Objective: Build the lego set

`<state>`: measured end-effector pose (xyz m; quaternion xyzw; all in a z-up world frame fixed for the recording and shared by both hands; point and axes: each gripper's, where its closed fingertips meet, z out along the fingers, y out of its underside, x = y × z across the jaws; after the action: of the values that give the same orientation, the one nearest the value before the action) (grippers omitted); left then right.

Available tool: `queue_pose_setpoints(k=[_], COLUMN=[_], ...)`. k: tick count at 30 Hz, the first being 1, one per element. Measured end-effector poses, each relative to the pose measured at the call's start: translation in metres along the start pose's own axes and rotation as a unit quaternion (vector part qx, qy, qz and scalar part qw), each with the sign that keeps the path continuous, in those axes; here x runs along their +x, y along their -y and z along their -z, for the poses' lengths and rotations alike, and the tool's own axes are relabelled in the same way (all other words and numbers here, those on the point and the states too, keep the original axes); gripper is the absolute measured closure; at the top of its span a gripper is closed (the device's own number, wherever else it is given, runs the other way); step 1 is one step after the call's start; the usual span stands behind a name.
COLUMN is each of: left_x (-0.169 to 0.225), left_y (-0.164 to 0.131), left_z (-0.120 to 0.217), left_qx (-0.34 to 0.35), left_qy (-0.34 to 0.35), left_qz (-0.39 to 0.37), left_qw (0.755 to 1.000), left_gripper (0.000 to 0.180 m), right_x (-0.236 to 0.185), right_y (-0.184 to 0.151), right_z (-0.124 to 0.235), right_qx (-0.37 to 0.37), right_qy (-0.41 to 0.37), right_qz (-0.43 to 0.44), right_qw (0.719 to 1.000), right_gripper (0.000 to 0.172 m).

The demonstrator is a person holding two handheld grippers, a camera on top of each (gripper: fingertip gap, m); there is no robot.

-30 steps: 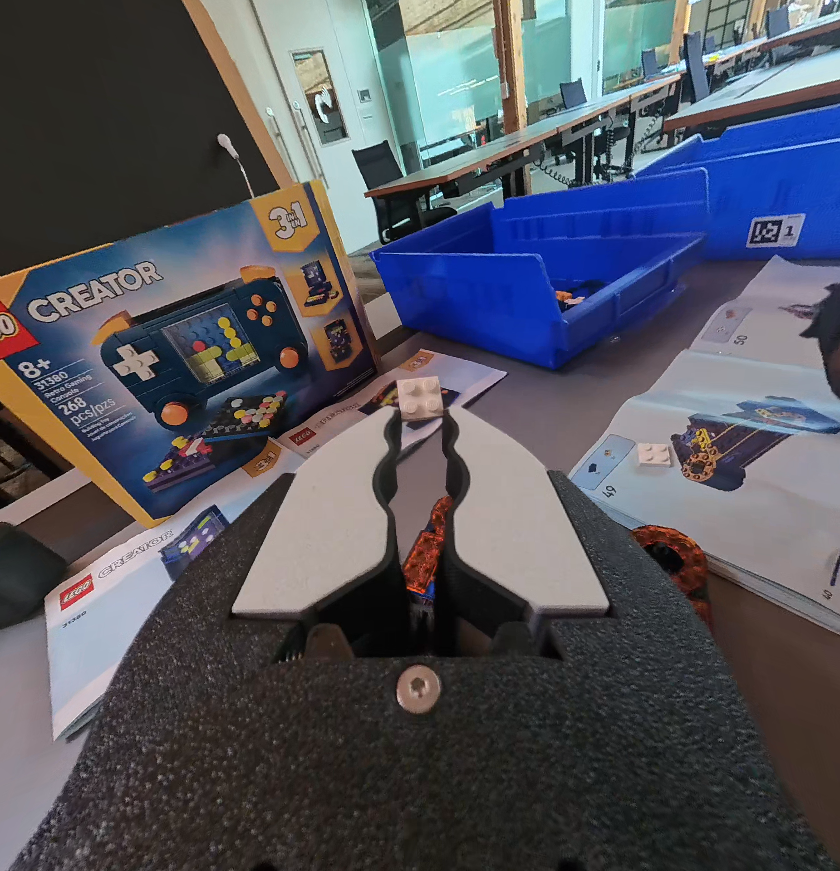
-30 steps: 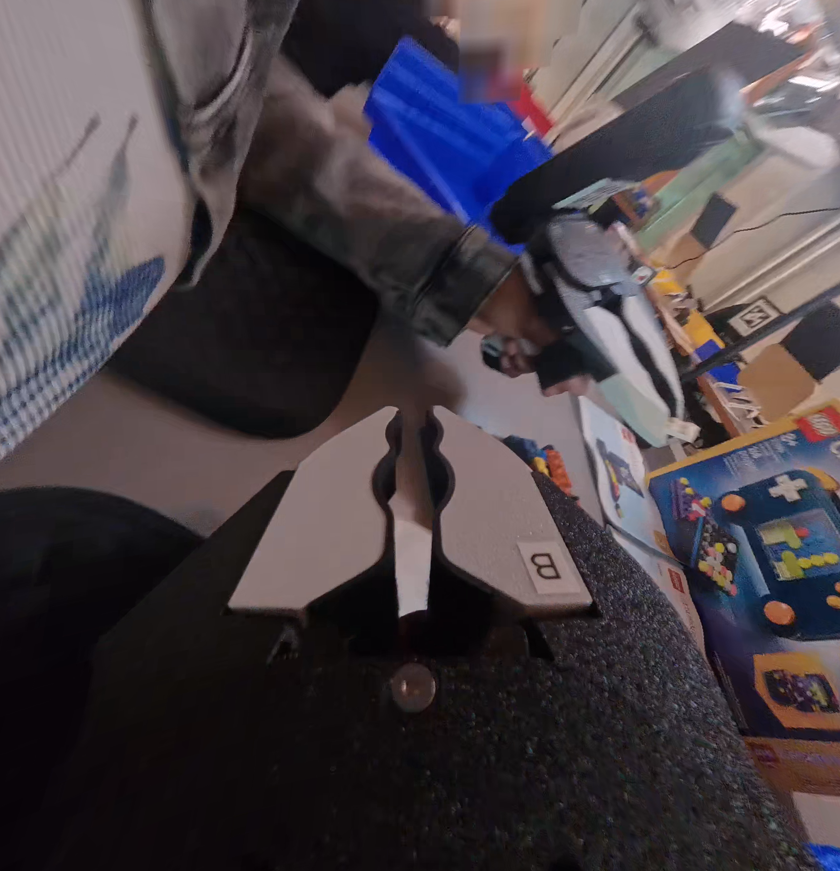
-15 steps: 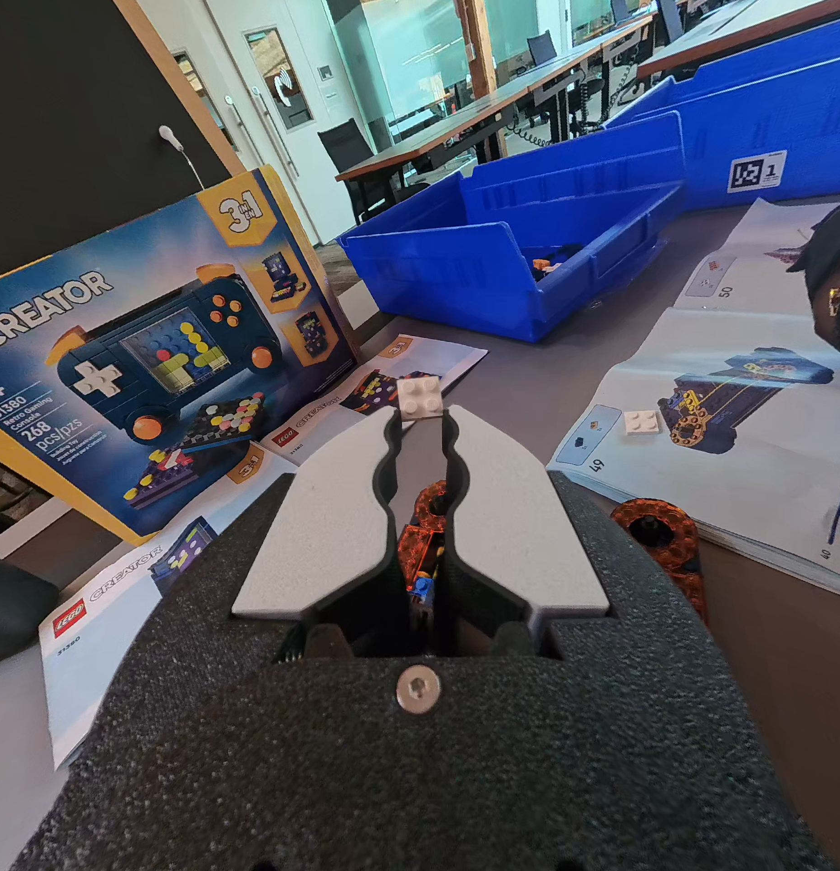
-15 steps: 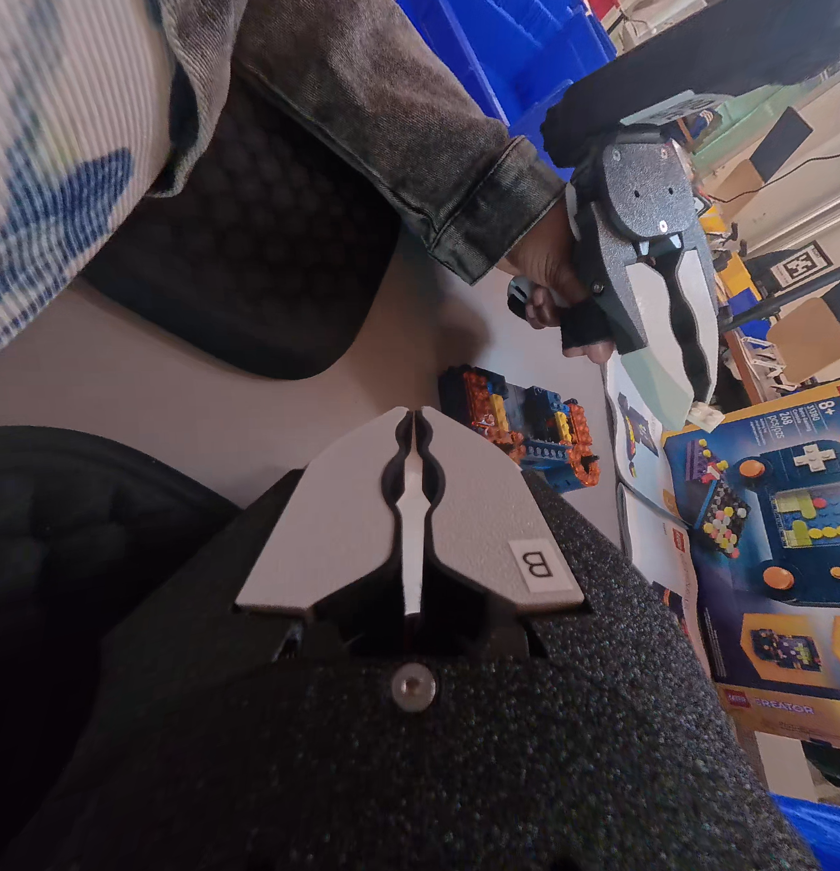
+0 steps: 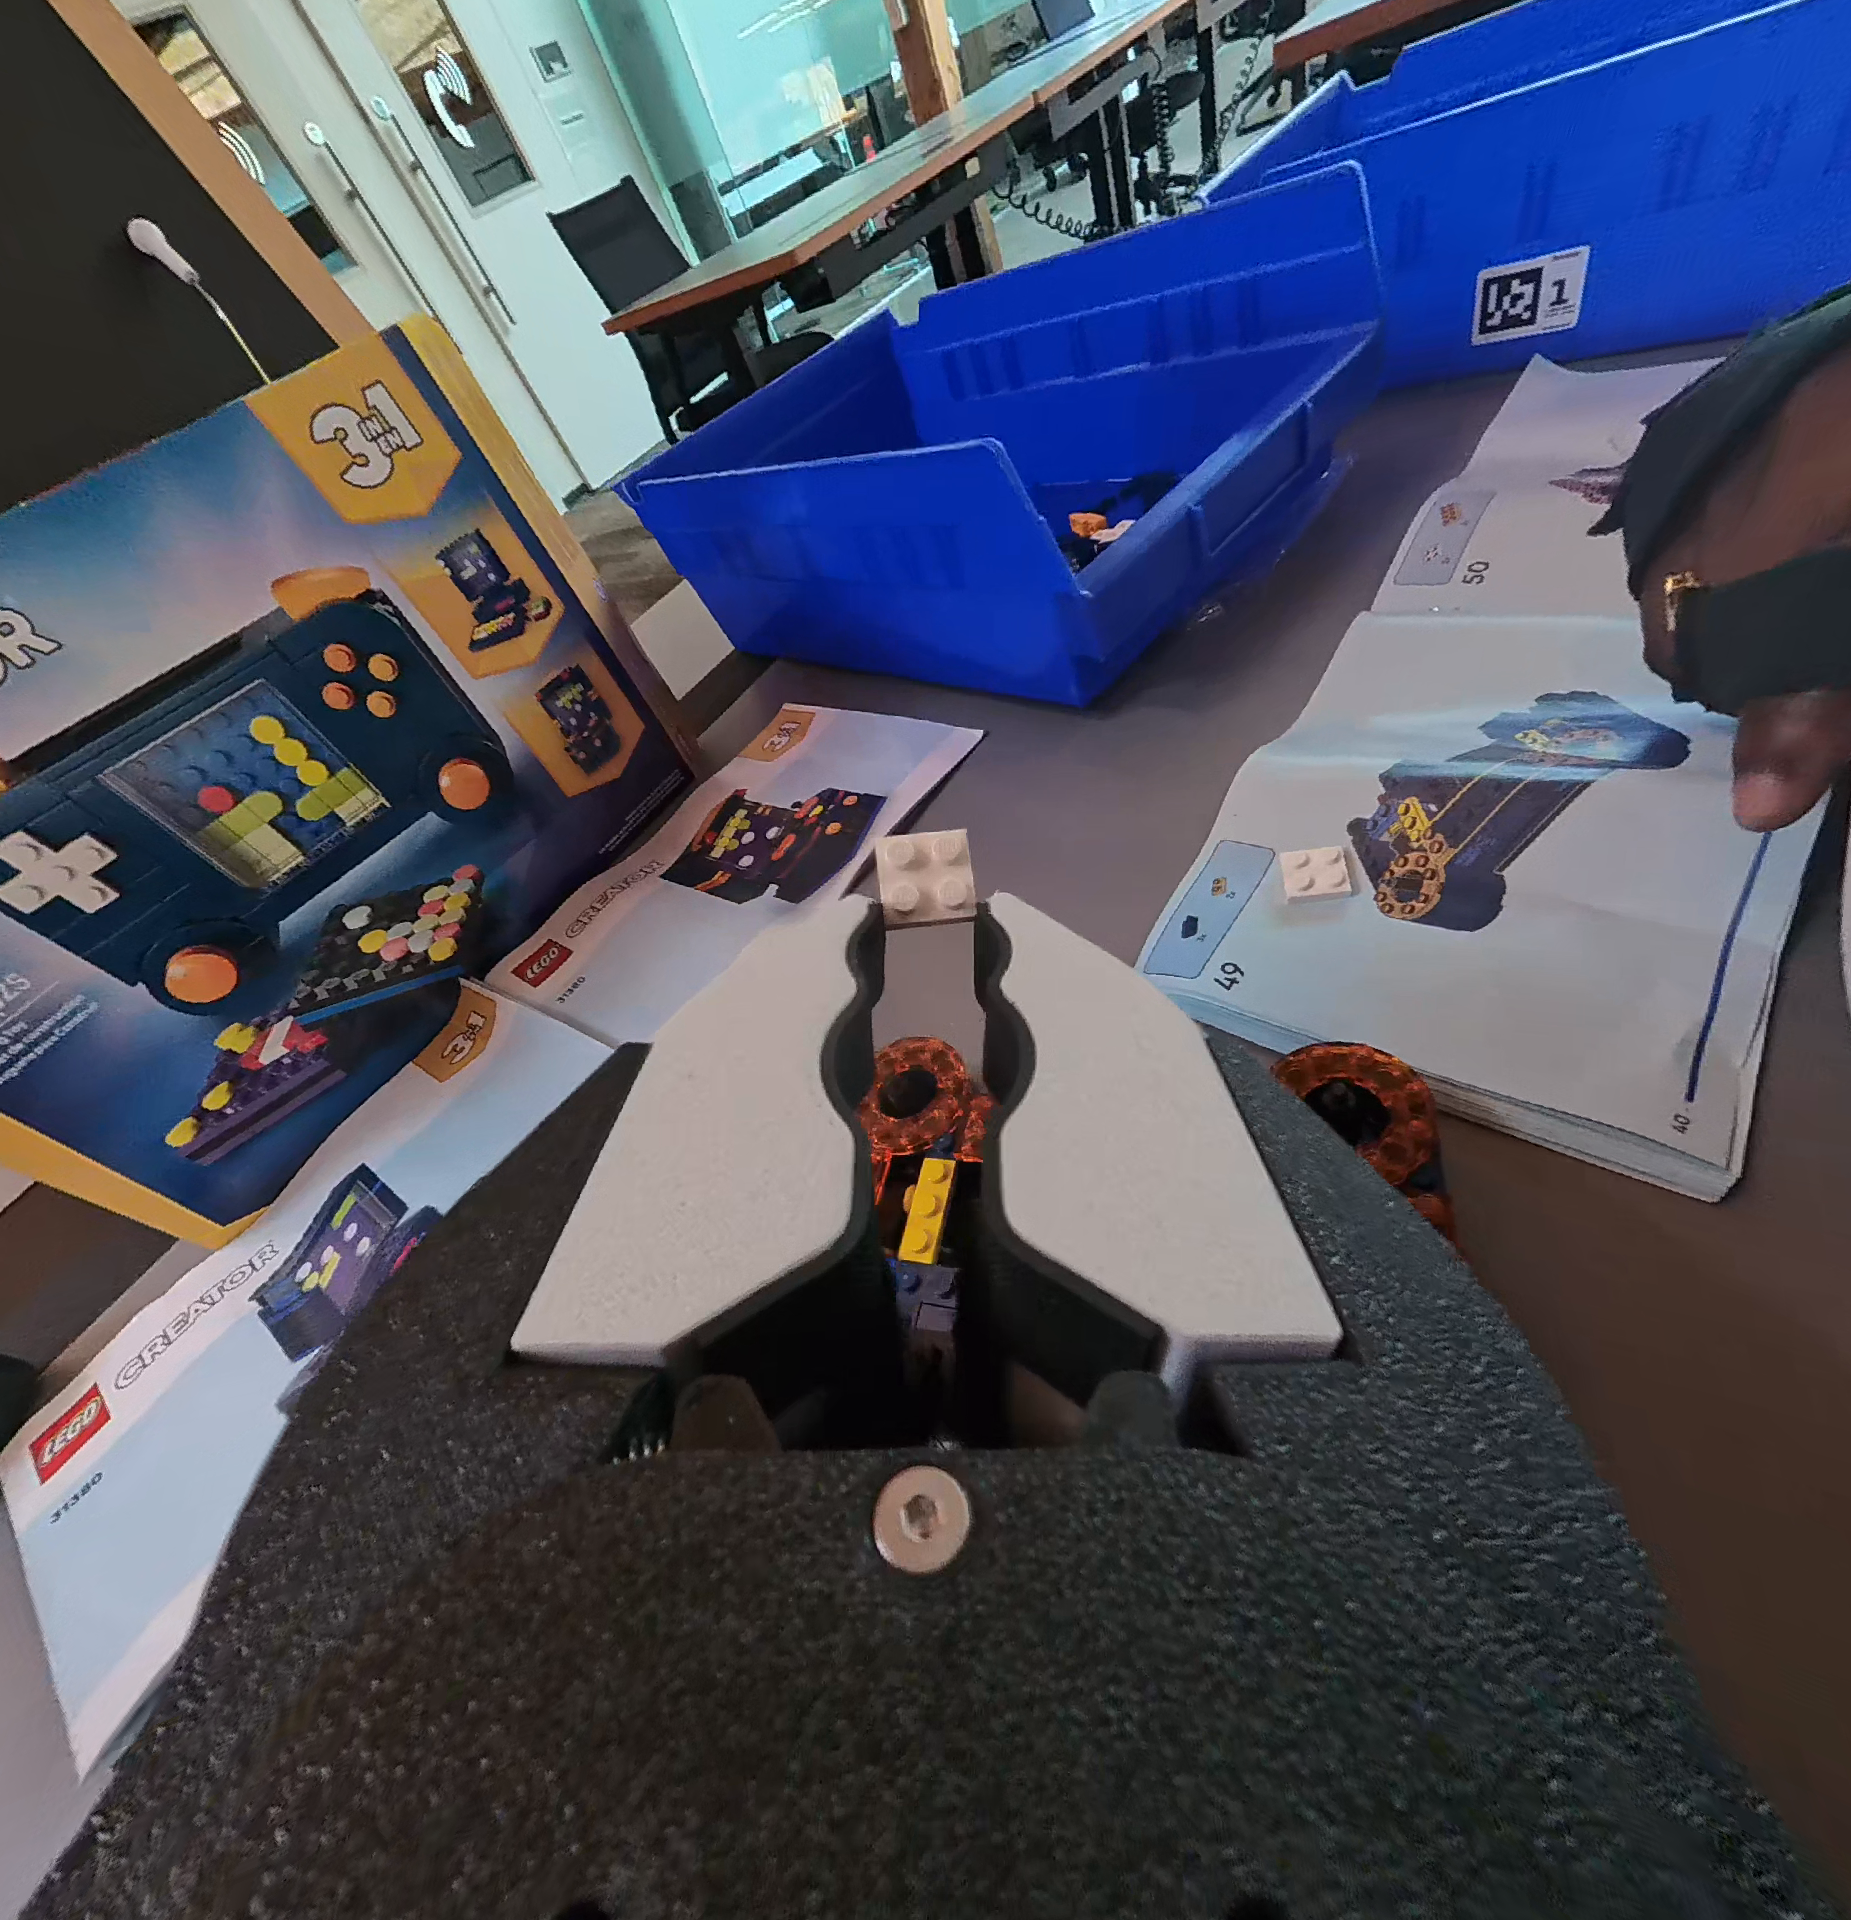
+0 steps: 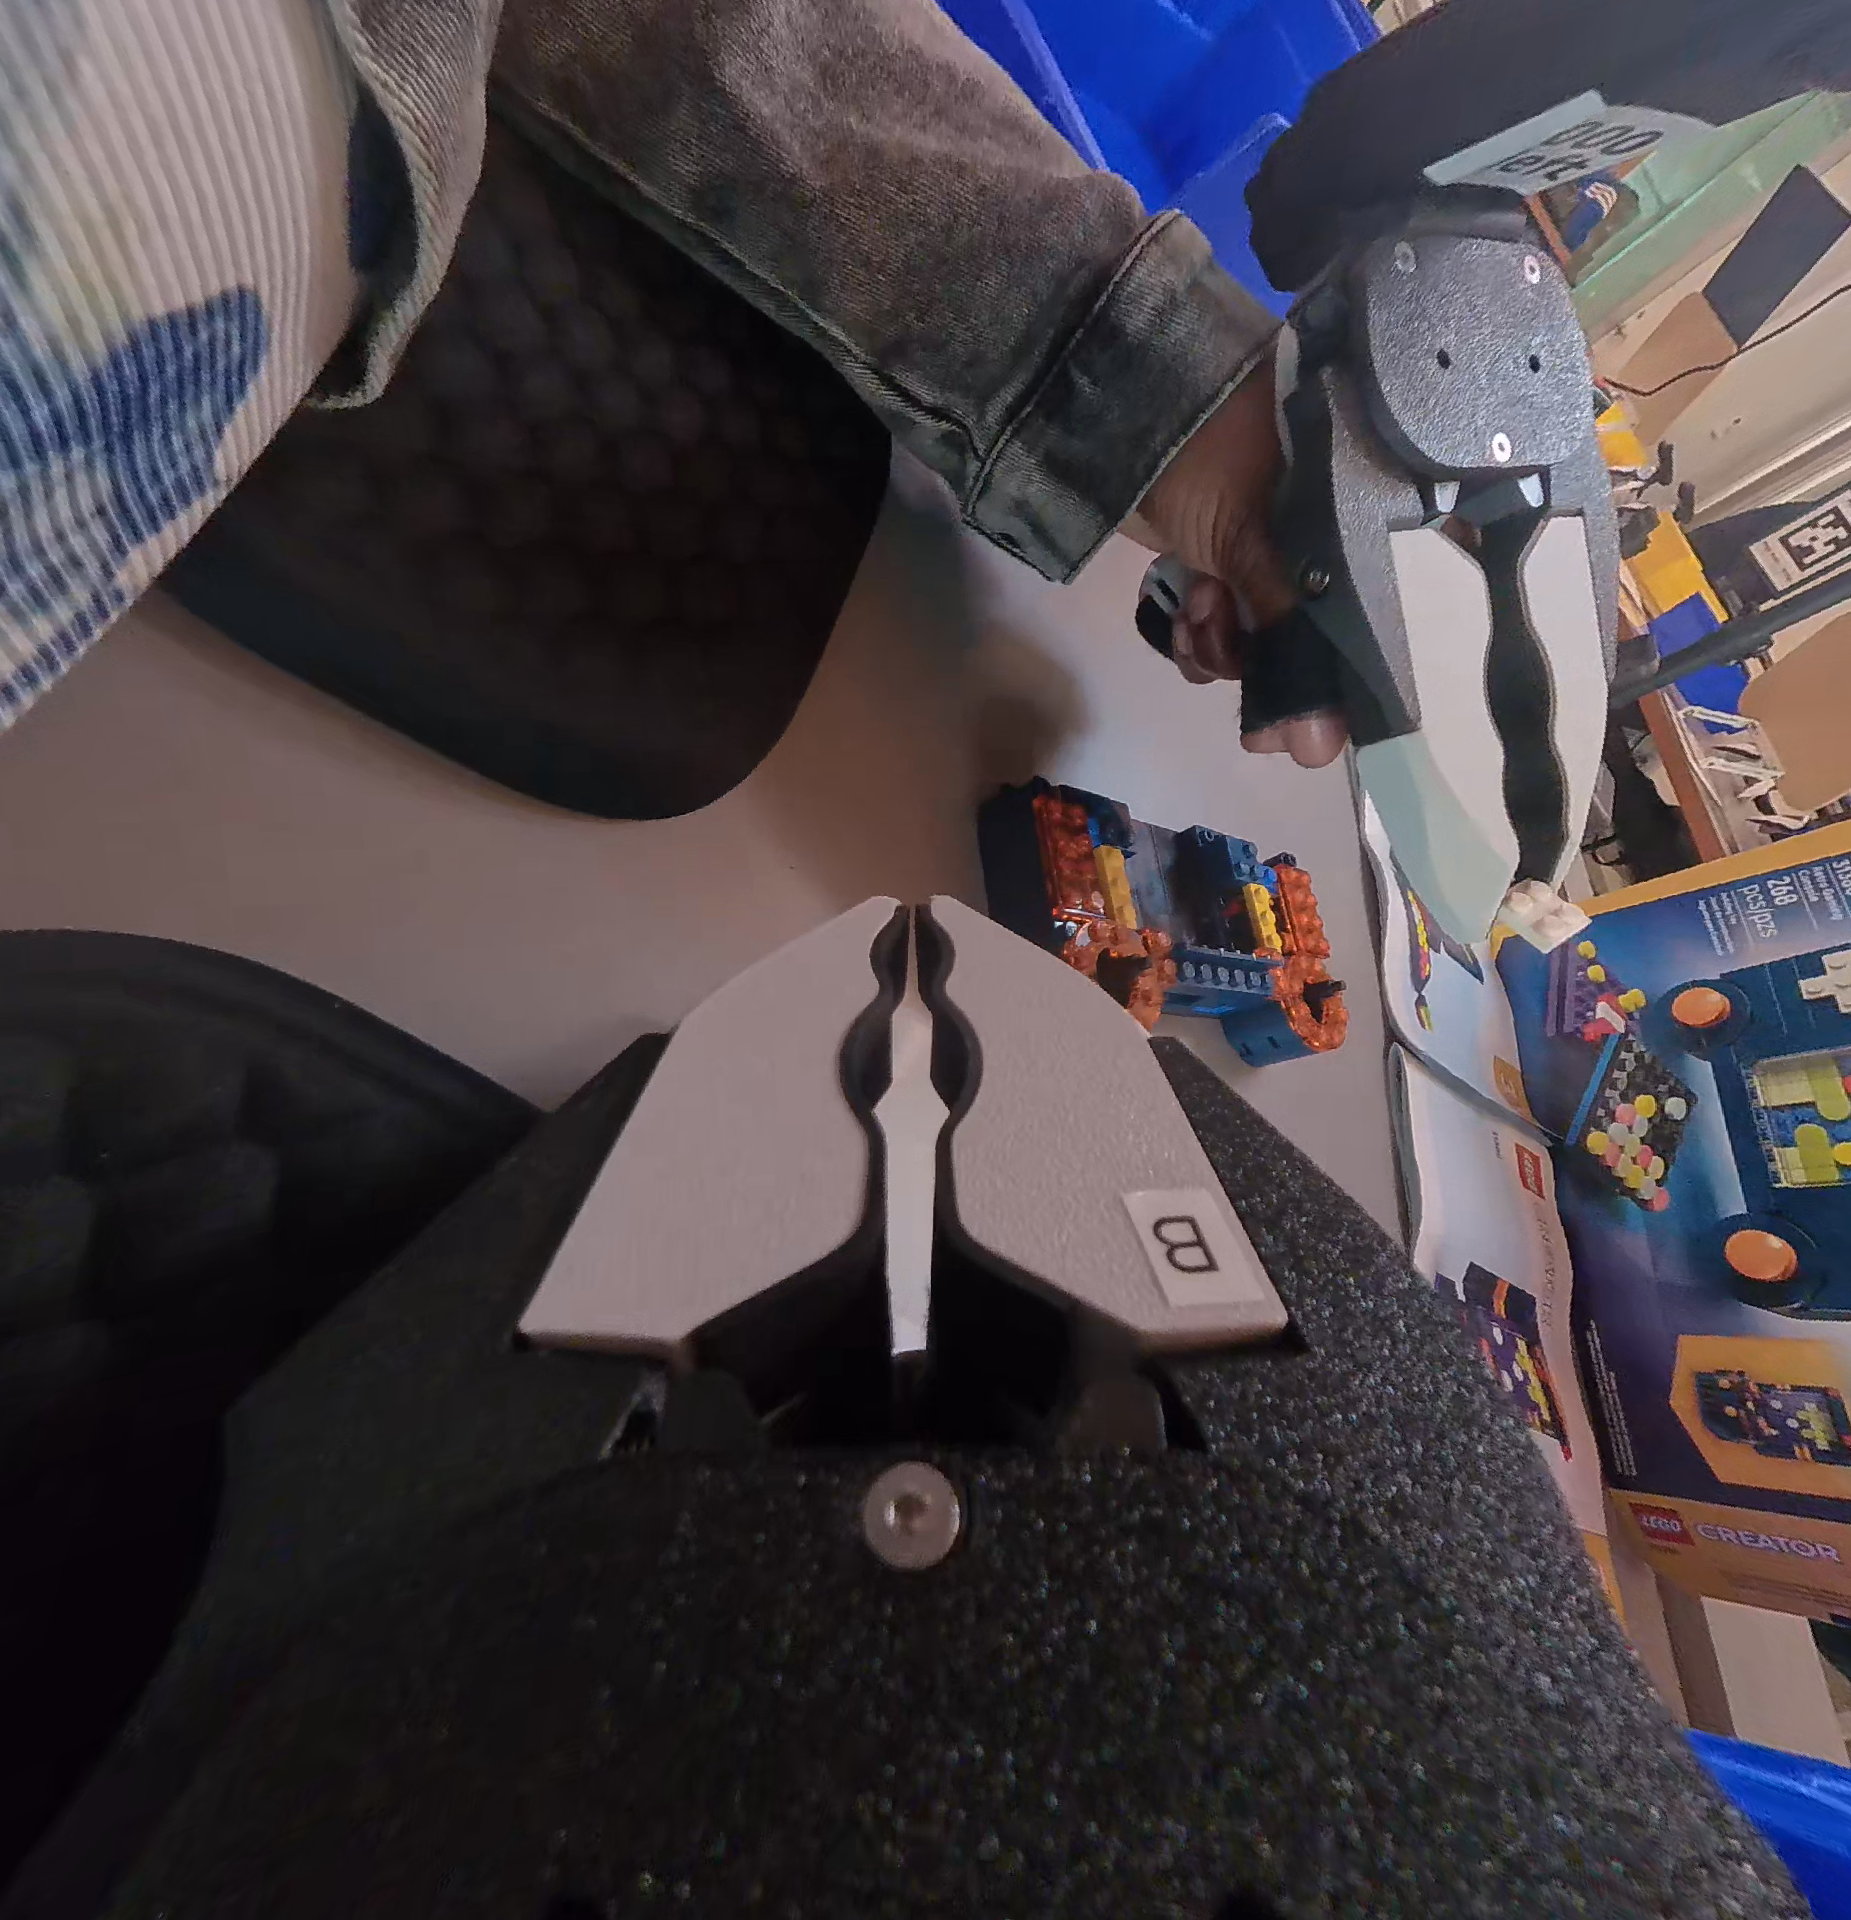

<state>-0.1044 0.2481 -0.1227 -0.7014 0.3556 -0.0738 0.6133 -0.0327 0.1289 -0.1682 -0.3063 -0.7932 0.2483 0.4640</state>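
Two tongs in my views: my left tongs [image 5: 926, 912] clamp a white four-stud plate [image 5: 926, 878] above the bench [image 5: 1108, 821], over the orange-and-blue brick model [image 6: 1160, 935] — my right tongs [image 6: 916, 914] are pressed together, bare, near that model

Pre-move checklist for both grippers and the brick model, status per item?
1. Left gripper grips the white 2x2 plate at its fingertips: ok.
2. Plate seated level in the grip: cannot tell.
3. Right gripper shut with nothing in it: ok.
4. Brick model on the table, free of both grippers: ok.
5. Instruction booklet open, a second white plate lying on it: ok.
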Motion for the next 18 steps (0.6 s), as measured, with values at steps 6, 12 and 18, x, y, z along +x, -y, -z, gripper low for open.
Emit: queue_pose_setpoints(k=[6,12,18], left_x=[0.009,0.014,0.022], left_y=[-0.005,-0.003,-0.001], left_z=[-0.003,-0.003,-0.004], left_qx=[-0.019,-0.017,-0.019], left_qy=[-0.024,-0.039,-0.064], left_qz=[-0.009,-0.002,0.003], left_qw=[0.999,0.999,0.998], left_gripper=[0.165,0.165,0.165], right_x=[0.001,0.002,0.003], right_y=[0.0,-0.001,-0.001], right_z=[0.0,0.0,0.0], right_qx=[0.001,-0.001,0.002], right_qy=[0.0,-0.001,0.0], right_qz=[-0.008,-0.015,-0.026], right_qw=[1.0,1.0,1.0], right_gripper=[0.171,0.171,0.171])
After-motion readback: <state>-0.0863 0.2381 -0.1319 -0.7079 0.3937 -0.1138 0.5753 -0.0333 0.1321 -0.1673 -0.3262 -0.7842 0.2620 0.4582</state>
